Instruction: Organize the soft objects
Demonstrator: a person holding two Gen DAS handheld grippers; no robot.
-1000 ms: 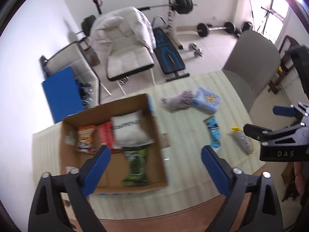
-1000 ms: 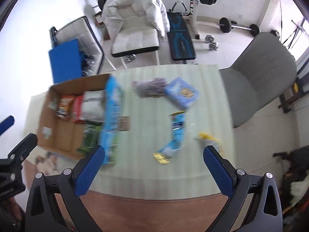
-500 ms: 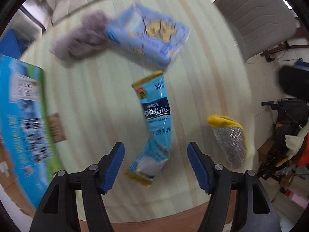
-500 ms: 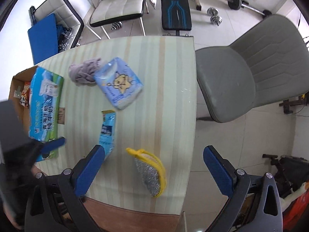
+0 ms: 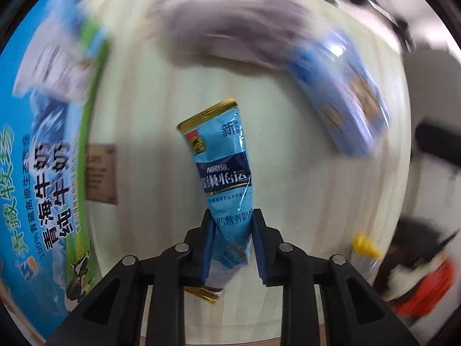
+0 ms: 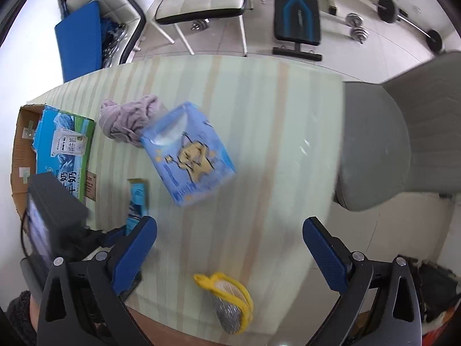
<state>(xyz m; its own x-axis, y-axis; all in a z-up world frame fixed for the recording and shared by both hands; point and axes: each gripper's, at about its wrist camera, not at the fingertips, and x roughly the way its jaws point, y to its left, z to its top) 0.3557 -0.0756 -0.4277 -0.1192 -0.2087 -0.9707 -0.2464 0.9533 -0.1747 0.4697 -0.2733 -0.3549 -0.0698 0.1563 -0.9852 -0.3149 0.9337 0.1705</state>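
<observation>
My left gripper point(image 5: 232, 230) is shut on the lower part of a long blue Nestle sachet point(image 5: 223, 170), which also shows in the right wrist view point(image 6: 137, 201) at the table's left front. My right gripper point(image 6: 229, 248) is open and empty above the table's front. A blue star-print soft pack point(image 6: 188, 155) lies mid-table, blurred in the left wrist view point(image 5: 343, 98). A purple cloth point(image 6: 129, 118) lies touching the pack's far left. A yellow-rimmed silver scrubber point(image 6: 227, 300) lies at the front edge.
A cardboard box point(image 6: 21, 155) with a blue-green milk carton side point(image 5: 43, 150) stands at the table's left. A grey chair point(image 6: 383, 150) stands right of the striped table point(image 6: 259, 101). White chairs, a weight bench and dumbbells are on the floor beyond.
My left gripper has dropped from above the box to the sachet and shut on it. My right gripper has swung right and lowered toward the table front.
</observation>
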